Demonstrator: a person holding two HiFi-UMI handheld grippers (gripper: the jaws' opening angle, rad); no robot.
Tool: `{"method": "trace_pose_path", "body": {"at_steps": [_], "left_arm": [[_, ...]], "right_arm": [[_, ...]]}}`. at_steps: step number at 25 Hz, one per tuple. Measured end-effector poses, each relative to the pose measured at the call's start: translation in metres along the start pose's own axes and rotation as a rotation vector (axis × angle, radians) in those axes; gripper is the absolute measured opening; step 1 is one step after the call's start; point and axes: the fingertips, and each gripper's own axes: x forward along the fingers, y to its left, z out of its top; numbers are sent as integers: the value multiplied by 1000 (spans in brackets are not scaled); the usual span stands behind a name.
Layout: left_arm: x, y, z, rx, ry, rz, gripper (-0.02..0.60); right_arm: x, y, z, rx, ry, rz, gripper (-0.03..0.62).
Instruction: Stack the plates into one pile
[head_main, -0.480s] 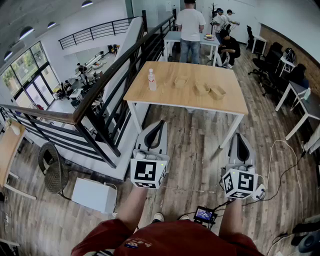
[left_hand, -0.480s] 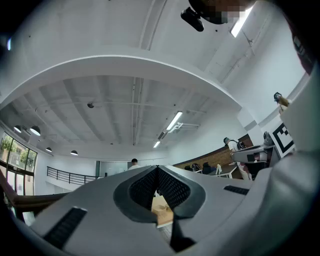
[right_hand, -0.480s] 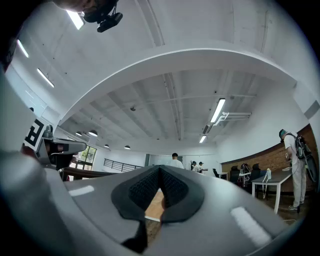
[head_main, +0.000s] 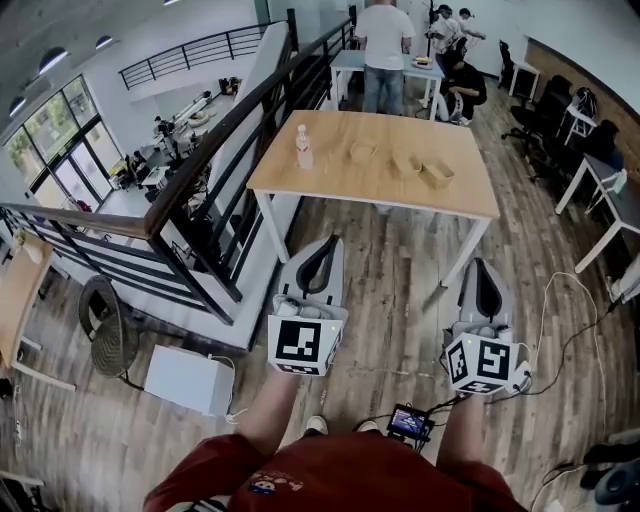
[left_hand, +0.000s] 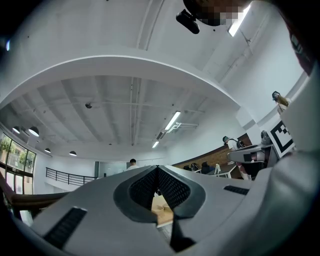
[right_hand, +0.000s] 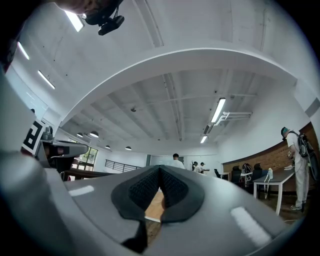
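Three tan, shallow plates lie apart on a wooden table (head_main: 455, 140) ahead of me: one (head_main: 362, 152) near the middle, one (head_main: 404, 163) to its right and one (head_main: 437, 175) furthest right. My left gripper (head_main: 325, 243) and right gripper (head_main: 480, 264) are held out over the wood floor, well short of the table. Both are shut with nothing between the jaws. In the left gripper view the shut gripper (left_hand: 158, 168) points up at the ceiling, and a sliver of table (left_hand: 162, 211) shows below the tips. The right gripper view shows that gripper (right_hand: 160, 168) shut the same way.
A clear plastic bottle (head_main: 302, 147) stands on the table's left part. A black stair railing (head_main: 215, 170) runs along the left. A white box (head_main: 188, 380) sits on the floor at lower left. People stand at a white table (head_main: 350, 62) behind. Cables (head_main: 560, 330) trail on the floor at right.
The table sits slightly closer and lower in the head view. Both grippers stay shut and held out in front much as before.
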Motion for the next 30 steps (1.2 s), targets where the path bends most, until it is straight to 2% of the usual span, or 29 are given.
{"method": "trace_pose_path", "body": {"at_steps": [11,21,30], "left_arm": [[14,-28,-12,2,21,12,6],[21,-55,-21,24,73,31,6],[43,-47,-40,-2,81,41,6]], "right_arm": [[0,-22,-15,0,15,12,9],[2,-52,-29,51,29,45,9],[26,-56,-41,35,37,48,9]]}}
